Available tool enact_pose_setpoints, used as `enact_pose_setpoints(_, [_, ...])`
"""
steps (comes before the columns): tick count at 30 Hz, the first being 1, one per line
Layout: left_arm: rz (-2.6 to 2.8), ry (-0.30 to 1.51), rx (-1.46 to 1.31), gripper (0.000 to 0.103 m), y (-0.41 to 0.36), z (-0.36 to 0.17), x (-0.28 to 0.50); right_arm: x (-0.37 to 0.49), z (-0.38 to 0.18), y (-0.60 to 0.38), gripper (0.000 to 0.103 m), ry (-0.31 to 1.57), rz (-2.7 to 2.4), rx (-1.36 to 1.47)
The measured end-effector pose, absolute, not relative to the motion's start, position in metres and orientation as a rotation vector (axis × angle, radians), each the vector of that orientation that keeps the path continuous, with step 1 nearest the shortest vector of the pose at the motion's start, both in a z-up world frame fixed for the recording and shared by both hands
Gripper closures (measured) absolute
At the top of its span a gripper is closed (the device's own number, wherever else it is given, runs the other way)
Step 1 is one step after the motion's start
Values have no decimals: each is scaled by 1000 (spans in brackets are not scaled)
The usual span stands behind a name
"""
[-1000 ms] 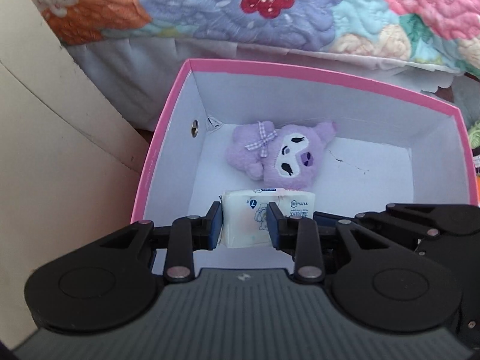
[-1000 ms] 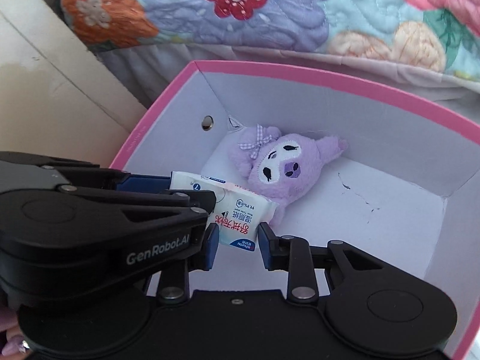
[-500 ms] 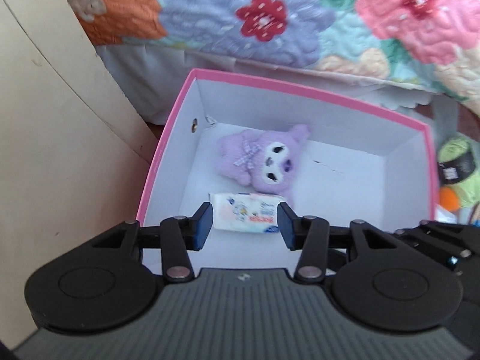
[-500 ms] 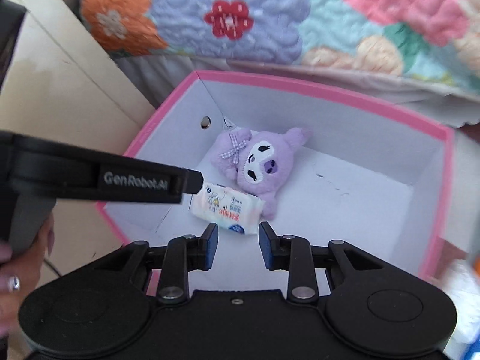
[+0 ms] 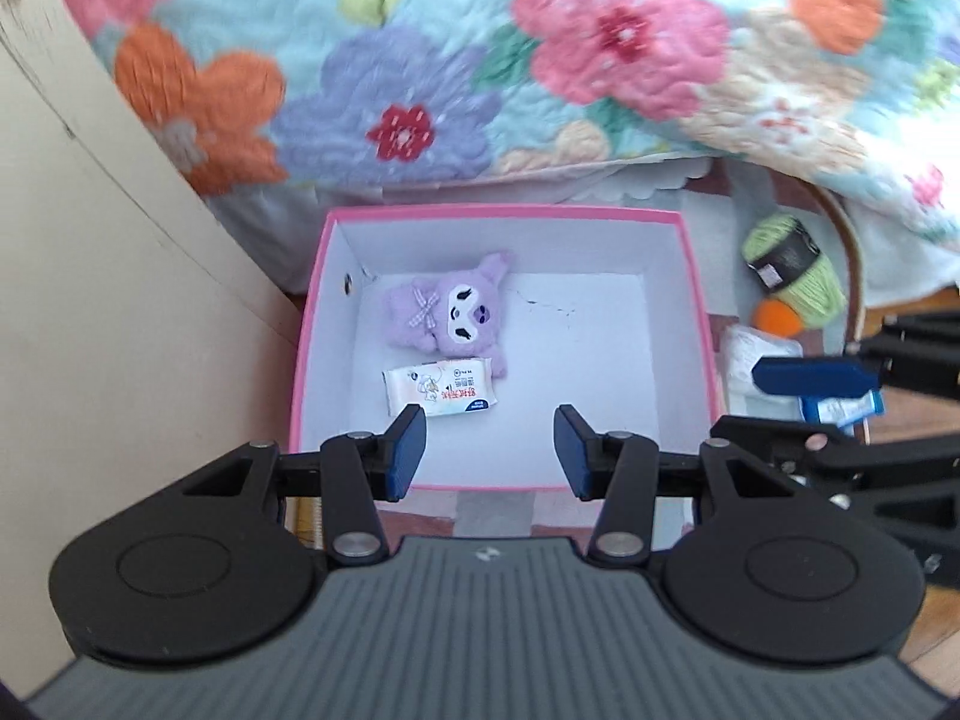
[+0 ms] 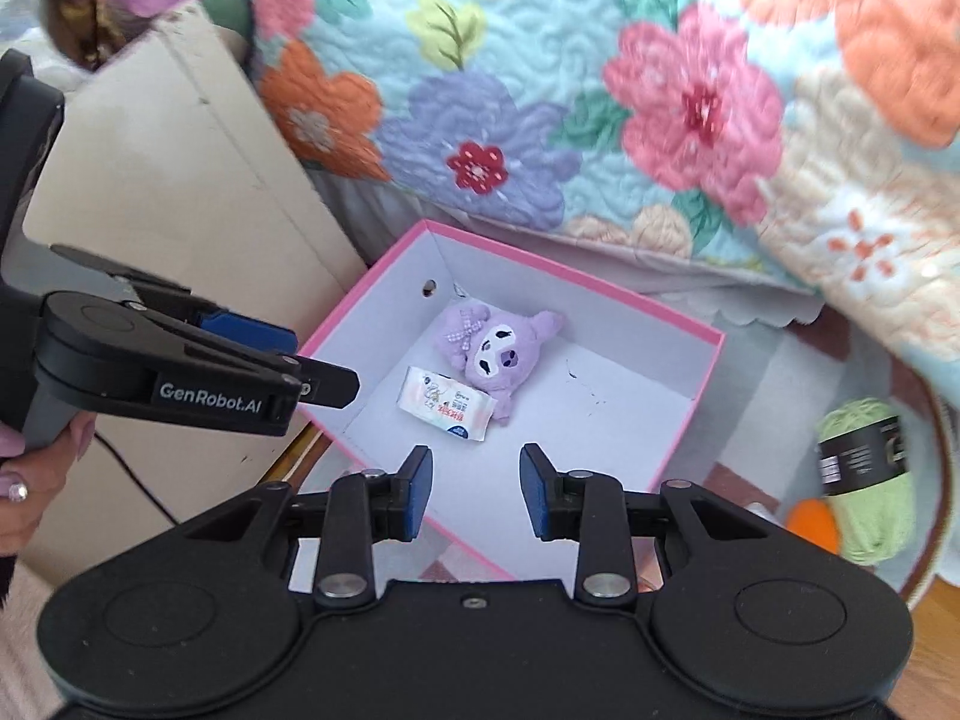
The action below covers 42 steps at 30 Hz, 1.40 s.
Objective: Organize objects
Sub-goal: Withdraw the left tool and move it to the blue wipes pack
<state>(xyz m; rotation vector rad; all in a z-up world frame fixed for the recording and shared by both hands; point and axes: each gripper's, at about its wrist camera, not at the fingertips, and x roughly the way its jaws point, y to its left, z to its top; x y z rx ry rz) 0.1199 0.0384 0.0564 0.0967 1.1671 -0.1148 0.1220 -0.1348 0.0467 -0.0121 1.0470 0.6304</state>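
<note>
Since 1 second ago we have lifted both grippers up and away from the pink box [image 5: 696, 324]; the tissue pack [image 5: 440, 387] that sat between the blue pads then now lies alone on the box floor. Our left gripper [image 5: 489, 450] hangs above the near edge of the box with its jaws spread and nothing between them; the tissue pack lies just ahead of its left pad, and the purple plush toy [image 5: 450, 309] lies further ahead, touching the pack's far edge. Our right gripper [image 6: 474, 489] is also above the near part of the box, its jaws opening with nothing between them; the pack lies ahead and slightly left of its left pad. In the right wrist view the left gripper shows side-on at the left, held by a hand [image 6: 36, 468]. To the right of the left gripper, outside the box, sit a green yarn ball [image 5: 795, 267] and an orange object [image 5: 777, 315]. A floral quilt [image 5: 540, 60] hangs beyond the box.
</note>
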Motion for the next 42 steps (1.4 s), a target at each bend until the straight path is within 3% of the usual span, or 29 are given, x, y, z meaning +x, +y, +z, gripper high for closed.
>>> enact_pose_setpoints(5, [-172,1109,194,52,18,90,88,94,79,-153,60,1021,653,-56])
enact_pose_setpoints(13, [-279,1087,297,49,-24,103,39,41,105,-199,42,1010,621,-120])
enact_pose_setpoints(21, [-357,1096,326,41,-61,104,6,-6,104,-255,38,1018,558,-129])
enact_pose_setpoints(24, [-381,1101,322,39,-80,92,2,-19,97,-274,33,1022,534,-131])
enact_pose_setpoints(38, [-365,1109,79,38,-156,-15,62,-6,26,-366,32,928,387,-52])
enact_pose_setpoints(42, [-402,1127,72,39,-181,-41,80,6,-5,-391,27,875,351,3])
